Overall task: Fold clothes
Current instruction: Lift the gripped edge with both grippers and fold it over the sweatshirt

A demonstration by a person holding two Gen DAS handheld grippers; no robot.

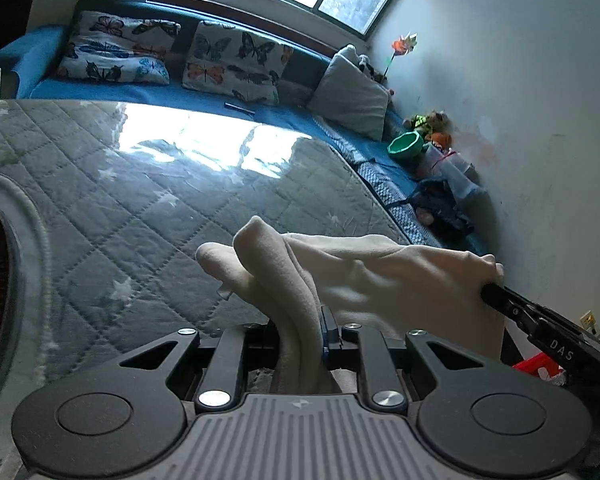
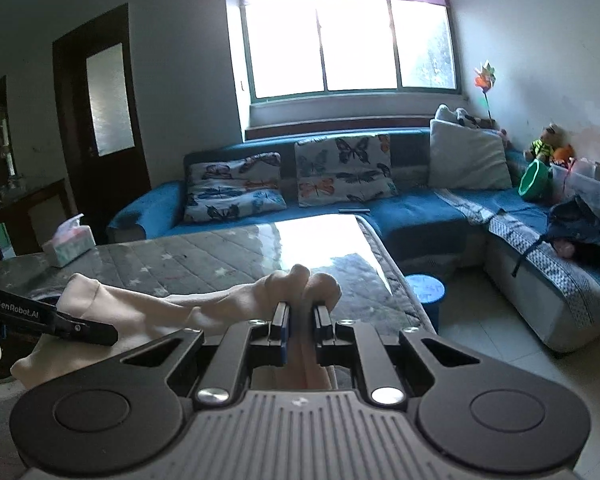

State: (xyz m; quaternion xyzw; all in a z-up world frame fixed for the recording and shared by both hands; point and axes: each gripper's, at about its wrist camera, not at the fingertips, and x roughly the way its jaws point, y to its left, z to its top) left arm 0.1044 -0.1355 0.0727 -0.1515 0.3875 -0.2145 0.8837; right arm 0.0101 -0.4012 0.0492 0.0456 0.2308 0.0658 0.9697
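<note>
Both claws were clamped on 1 cream-coloured garment (image 1: 364, 276) held up above the table (image 1: 148, 184). Left claw (image 1: 300, 320) had its jaws nearly together with a thick fold of the cloth pinched between them, the fabric bunching up past the fingertips in 2 rounded humps. Right claw (image 2: 300, 312) gripped another bunched part of the same garment, its jaws almost shut with cloth bulging above the pads. Between the 2 grips the garment stretched in a slack, wrinkled band, and in the right wrist view a loose end hung down at the lower left.

In the left wrist view the right claw showed at the right edge, biting the far corner of the cloth; in the right wrist view the left claw (image 2: 100, 334) came in from the left edge.

Below the garment lay the table, covered by a grey quilted cloth with white stars and a bright glare from the window (image 2: 348, 40). A tissue box (image 2: 70, 242) stood on its far left corner. Behind the table ran a blue corner sofa (image 2: 420, 208) with 2 butterfly cushions (image 2: 342, 170) and a grey pillow (image 2: 466, 156). A green bowl (image 2: 534, 180), soft toys and a clear plastic box sat on the sofa's right arm near the wall.
</note>
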